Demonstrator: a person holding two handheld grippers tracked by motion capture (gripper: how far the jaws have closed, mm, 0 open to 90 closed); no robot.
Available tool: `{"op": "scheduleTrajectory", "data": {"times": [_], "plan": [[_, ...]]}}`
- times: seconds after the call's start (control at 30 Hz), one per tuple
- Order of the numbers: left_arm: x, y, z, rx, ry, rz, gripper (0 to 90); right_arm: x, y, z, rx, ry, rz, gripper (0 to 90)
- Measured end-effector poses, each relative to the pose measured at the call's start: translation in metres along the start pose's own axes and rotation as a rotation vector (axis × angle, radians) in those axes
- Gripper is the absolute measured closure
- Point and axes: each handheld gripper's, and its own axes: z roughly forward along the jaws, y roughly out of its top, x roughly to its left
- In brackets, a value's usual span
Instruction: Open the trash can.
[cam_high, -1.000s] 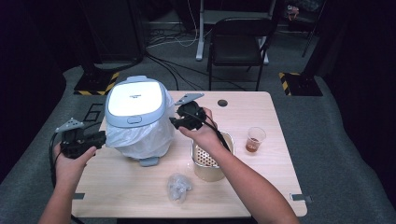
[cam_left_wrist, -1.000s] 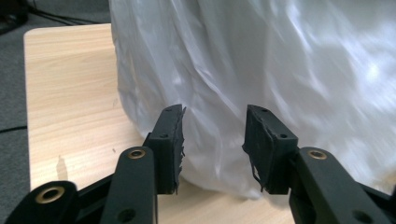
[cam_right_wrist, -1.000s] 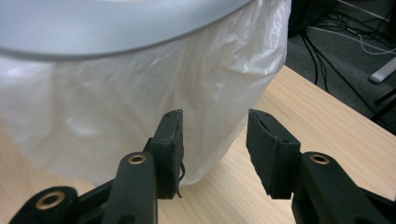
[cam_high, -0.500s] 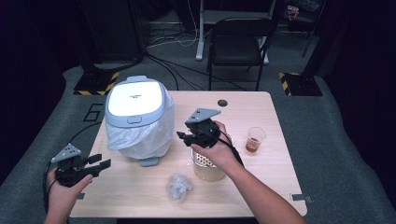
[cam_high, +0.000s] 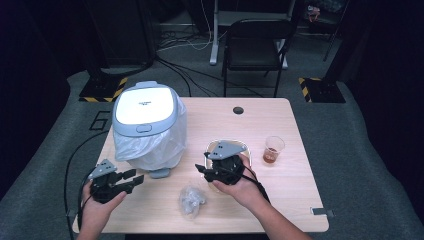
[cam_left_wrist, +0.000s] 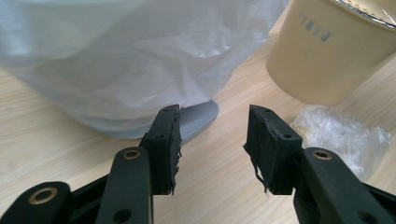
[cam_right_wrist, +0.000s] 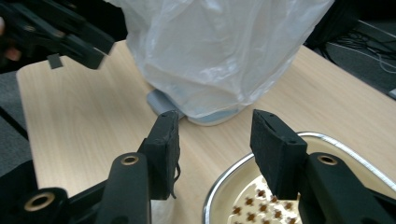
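Right now both hands sit low at the near edge of the table (cam_high: 300, 165), each with its jaws apart and nothing between them. The left hand-held gripper (cam_high: 131, 180) rests near the left corner, pointing right toward the foot of the bin (cam_high: 145, 107), a grey lidded thing with a loose plastic liner (cam_high: 150, 147) hanging down over its sides. The right hand-held gripper (cam_high: 204, 171) hovers over the near rim of the cream tub (cam_high: 240, 146), also aimed toward the bin. My guess is that the two are set to close in on the liner from either side, since the bin is where both point and neither is touching anything.

A crumpled wad of plastic (cam_high: 191, 200) lies between the hands, close to the near edge, and a cup (cam_high: 272, 149) with brown liquid stands to the right of the tub, well clear of the work.

From above, the tub is mostly hidden under the right hand. The right gripper view opens it up: a metal rim and a perforated insert (cam_right_wrist: 261, 205) inside, though what the brown specks there are I can't say. That view also catches the left one off to the far side, open. The left gripper view (cam_left_wrist: 212, 140) shows the bin's grey base lip (cam_left_wrist: 198, 119) peeking from under the liner, and the tub's side wall (cam_left_wrist: 322, 56) with the wad (cam_left_wrist: 341, 135) just beside it.
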Motion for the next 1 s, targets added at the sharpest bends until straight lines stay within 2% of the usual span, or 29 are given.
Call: {"op": "scheduleTrajectory", "data": {"times": [0.13, 0.23, 0.27, 0.3, 0.37, 0.43, 0.53, 0.57, 0.67, 0.8, 0.87, 0.97, 1.0], "plan": [[-0.006, 0.001, 0.023, 0.04, 0.005, 0.036, 61.9, 0.008, -0.012, 0.002, -0.013, 0.02, -0.001, 51.0], [-0.008, 0.0, 0.037, 0.039, -0.009, 0.023, 64.2, 0.014, -0.017, 0.003, -0.013, 0.008, -0.018, 50.5], [-0.009, 0.0, 0.041, 0.04, -0.008, 0.03, 65.3, 0.016, -0.018, 0.003, -0.012, 0.008, -0.023, 50.4], [-0.009, 0.0, 0.045, 0.049, -0.01, 0.054, 68.2, 0.017, -0.019, 0.003, -0.014, 0.009, -0.038, 50.4], [-0.012, 0.0, 0.054, 0.055, 0.006, 0.058, 70.6, 0.02, -0.021, 0.002, -0.02, 0.001, -0.052, 50.4], [-0.012, -0.001, 0.061, 0.056, 0.041, 0.067, 75.2, 0.023, -0.023, 0.003, -0.025, -0.009, -0.07, 50.4], [-0.014, -0.003, 0.068, 0.068, 0.066, 0.066, 85.5, 0.027, -0.025, 0.003, -0.024, -0.01, -0.08, 50.4], [-0.013, -0.002, 0.068, 0.074, 0.089, 0.106, 89.3, 0.028, -0.025, 0.004, -0.027, -0.009, -0.086, 50.4], [-0.013, -0.005, 0.073, 0.074, 0.104, 0.112, 90.0, 0.031, -0.026, 0.005, -0.027, -0.003, -0.088, 50.4], [-0.012, -0.011, 0.078, 0.056, 0.119, 0.1, 90.0, 0.035, -0.027, 0.008, -0.025, 0.001, -0.095, 50.4], [-0.011, -0.013, 0.08, 0.06, 0.143, 0.106, 90.0, 0.037, -0.028, 0.01, -0.017, 0.005, -0.095, 50.4], [-0.009, -0.017, 0.085, 0.063, 0.156, 0.081, 90.0, 0.039, -0.03, 0.014, -0.006, 0.012, -0.091, 50.4], [-0.007, -0.017, 0.085, 0.075, 0.146, 0.098, 90.0, 0.04, -0.031, 0.015, -0.003, 0.012, -0.093, 50.4]]}}
